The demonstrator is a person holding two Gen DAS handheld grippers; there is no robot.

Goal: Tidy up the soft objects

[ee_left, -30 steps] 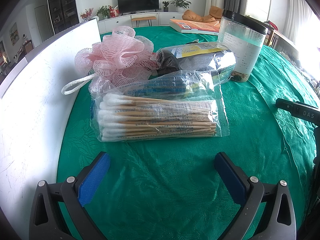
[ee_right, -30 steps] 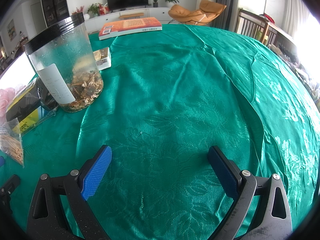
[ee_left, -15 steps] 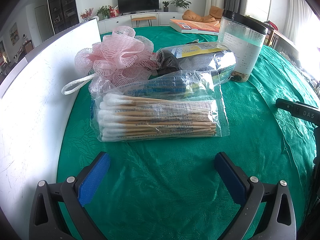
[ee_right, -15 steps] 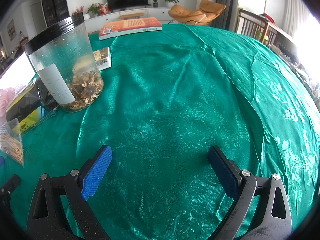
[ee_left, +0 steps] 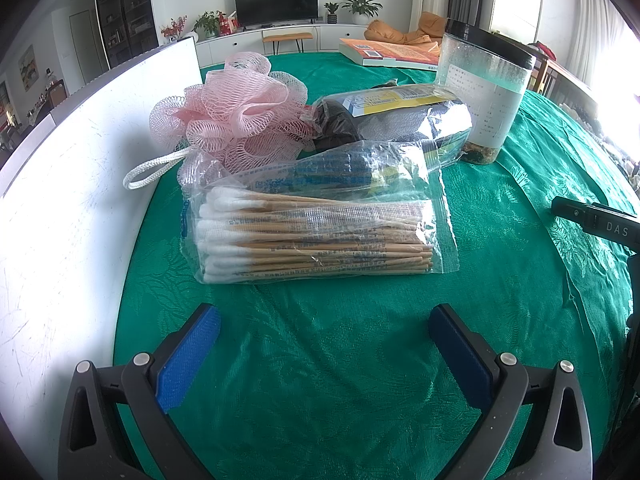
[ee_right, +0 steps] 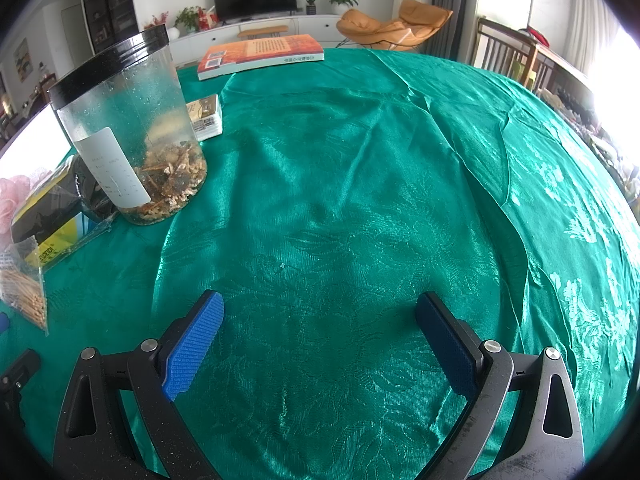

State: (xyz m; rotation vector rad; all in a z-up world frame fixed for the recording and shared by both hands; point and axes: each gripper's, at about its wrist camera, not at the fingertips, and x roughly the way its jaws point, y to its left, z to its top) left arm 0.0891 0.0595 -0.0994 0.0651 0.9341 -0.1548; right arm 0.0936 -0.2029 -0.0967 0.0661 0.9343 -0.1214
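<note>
Both jaws wide — swab bag (ee_left: 316, 236) untouched, seemingly.

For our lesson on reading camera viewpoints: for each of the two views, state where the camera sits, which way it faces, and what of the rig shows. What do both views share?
Left wrist: on the left tongs, low over the green tablecloth, facing the cotton swab bag and pink mesh sponge; both open fingers show.
Right wrist: on the right tongs, facing bare cloth toward the book; both open fingers show.
Shared: the lidded jar, swab bag, tablecloth, book.
</note>
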